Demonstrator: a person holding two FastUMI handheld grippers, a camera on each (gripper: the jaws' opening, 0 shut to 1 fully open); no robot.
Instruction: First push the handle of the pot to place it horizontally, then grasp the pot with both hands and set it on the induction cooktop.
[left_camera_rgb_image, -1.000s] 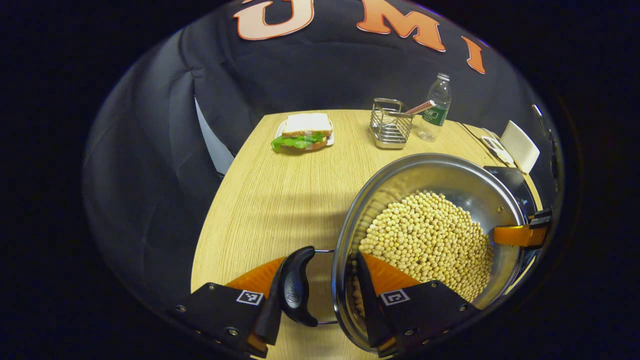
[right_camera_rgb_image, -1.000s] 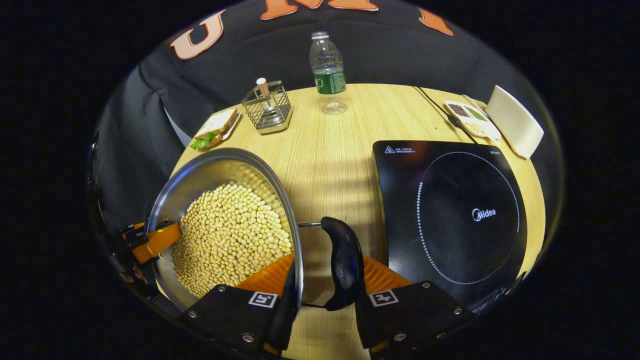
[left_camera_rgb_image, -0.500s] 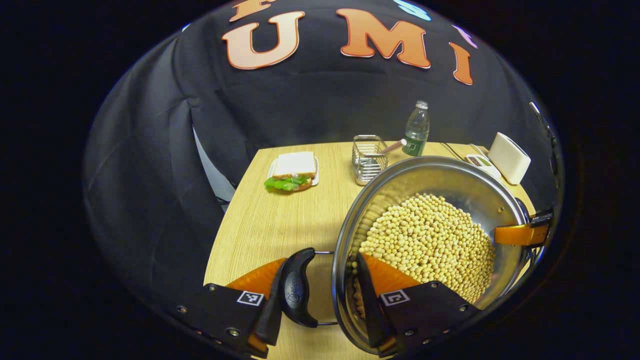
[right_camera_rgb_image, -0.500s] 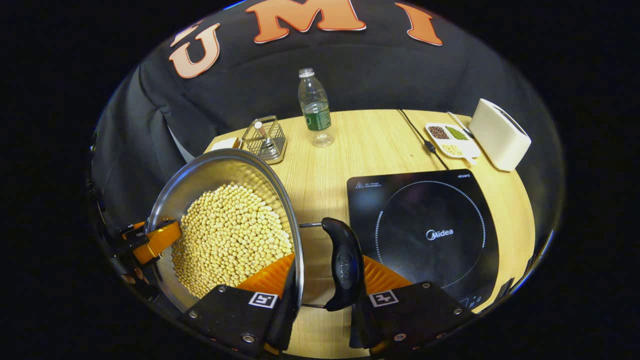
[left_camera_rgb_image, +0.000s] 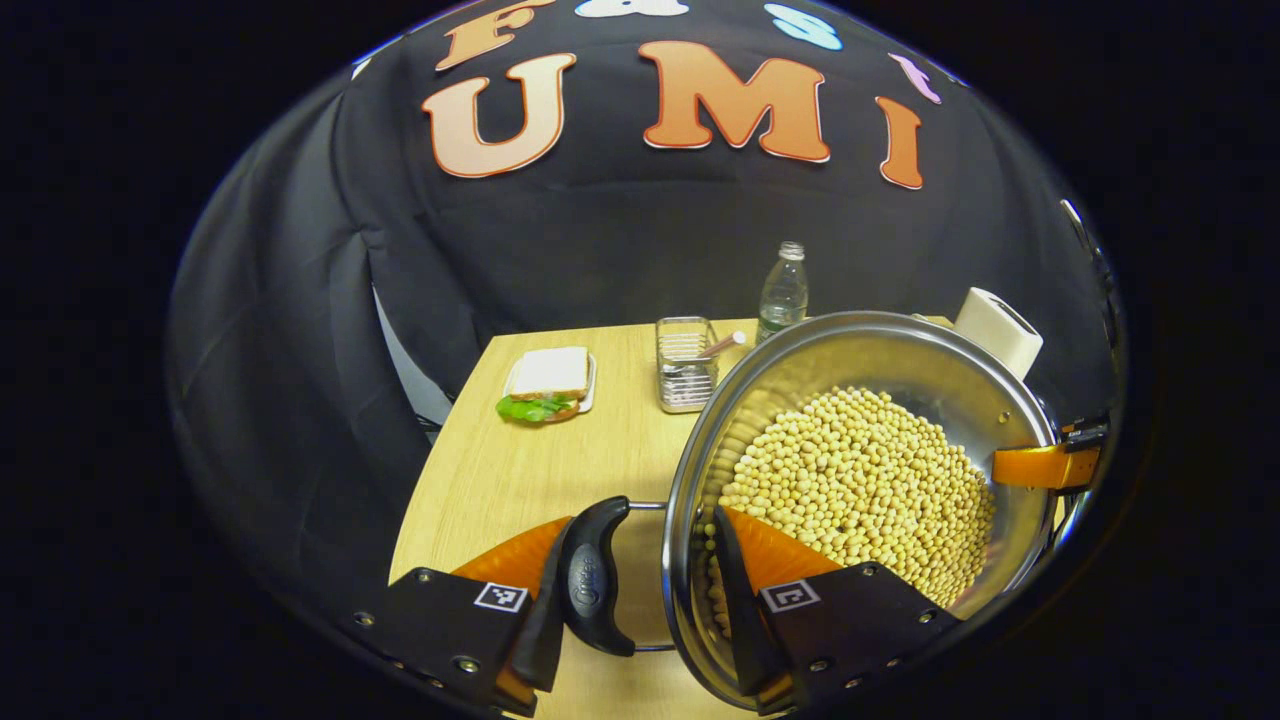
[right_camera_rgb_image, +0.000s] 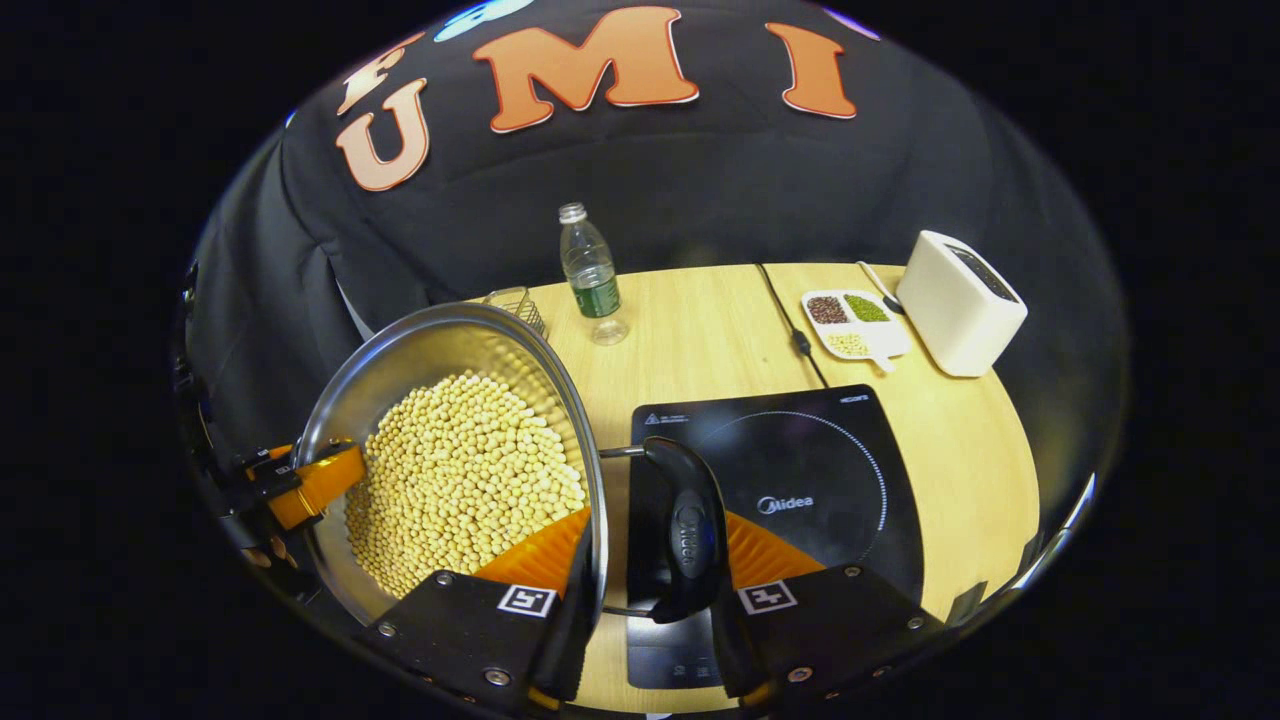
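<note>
A steel pot (left_camera_rgb_image: 860, 345) full of pale beans (left_camera_rgb_image: 860, 490) hangs in the air above the wooden table (left_camera_rgb_image: 490, 480). My left gripper (left_camera_rgb_image: 640, 540) is shut on it, one finger outside the black side handle (left_camera_rgb_image: 590, 575) and the other inside the pot wall. In the right gripper view my right gripper (right_camera_rgb_image: 655, 530) is shut the same way around the opposite handle (right_camera_rgb_image: 685, 530) and the rim of the pot (right_camera_rgb_image: 420, 345). That handle hangs over the left part of the black induction cooktop (right_camera_rgb_image: 810, 470). Each view shows the other gripper's orange finger at the far rim.
A sandwich on a plate (left_camera_rgb_image: 545, 385), a wire basket (left_camera_rgb_image: 685, 365) and a water bottle (right_camera_rgb_image: 590, 270) stand at the table's back. A white box (right_camera_rgb_image: 958, 300), a divided tray of grains (right_camera_rgb_image: 850, 322) and the cooktop's cable (right_camera_rgb_image: 795, 335) lie behind the cooktop.
Both grippers have risen with the pot and carried it toward the cooktop. The table has dropped away in both views, and the right handle now hangs over the cooktop's left part.
</note>
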